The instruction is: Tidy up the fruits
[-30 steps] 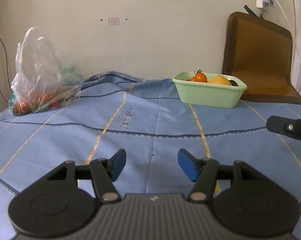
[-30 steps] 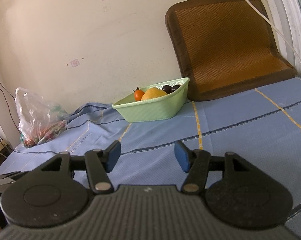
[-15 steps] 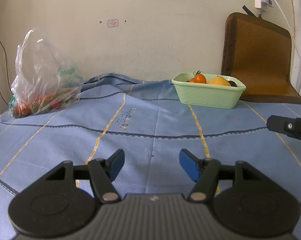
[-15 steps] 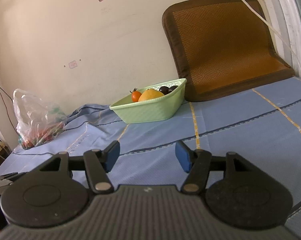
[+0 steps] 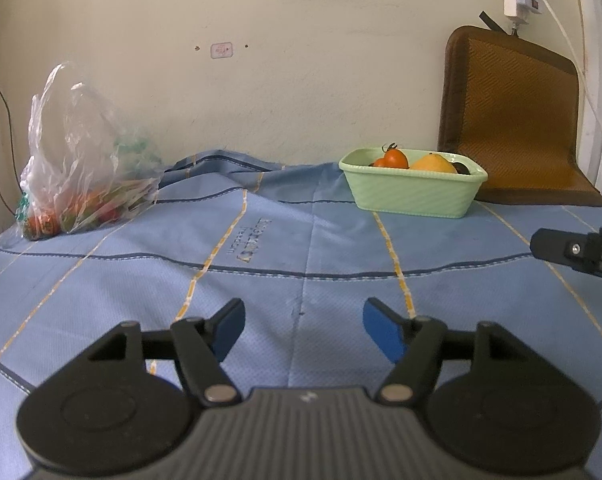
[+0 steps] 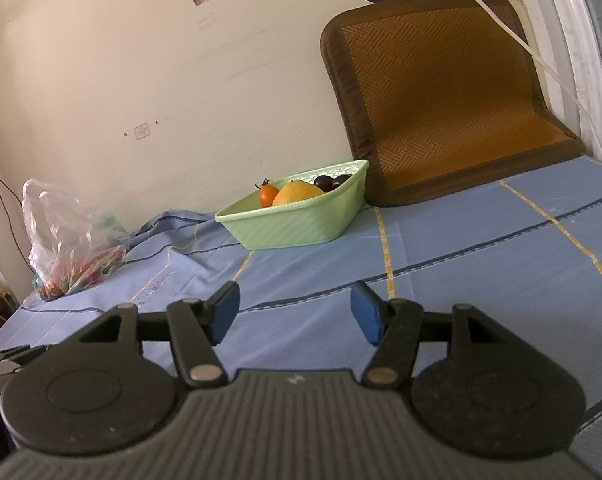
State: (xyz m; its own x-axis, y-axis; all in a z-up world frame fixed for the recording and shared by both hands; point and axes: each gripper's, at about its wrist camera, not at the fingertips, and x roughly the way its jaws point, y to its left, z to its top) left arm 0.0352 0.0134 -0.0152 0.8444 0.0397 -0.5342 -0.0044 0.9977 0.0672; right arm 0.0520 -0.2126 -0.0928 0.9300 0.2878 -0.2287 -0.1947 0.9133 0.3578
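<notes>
Fruits sit in a pale green ribbed basket (image 5: 413, 196) at the far side of my blue cloth (image 5: 301, 264), close to the wall and just beside a brown woven mat (image 5: 513, 120) propped upright. I count one small red tomato (image 5: 393, 158) with its stem on, one yellow-orange fruit (image 5: 431, 163), and two dark round fruits (image 6: 331, 181) that my left camera mostly hides behind the rim. More produce lies in one clear plastic bag (image 5: 77, 164) far left; through the crinkled film I make out only red and green shapes. My left gripper (image 5: 303, 330) and right gripper (image 6: 293, 310) both hang above the cloth, jaws spread wide, holding nothing.
</notes>
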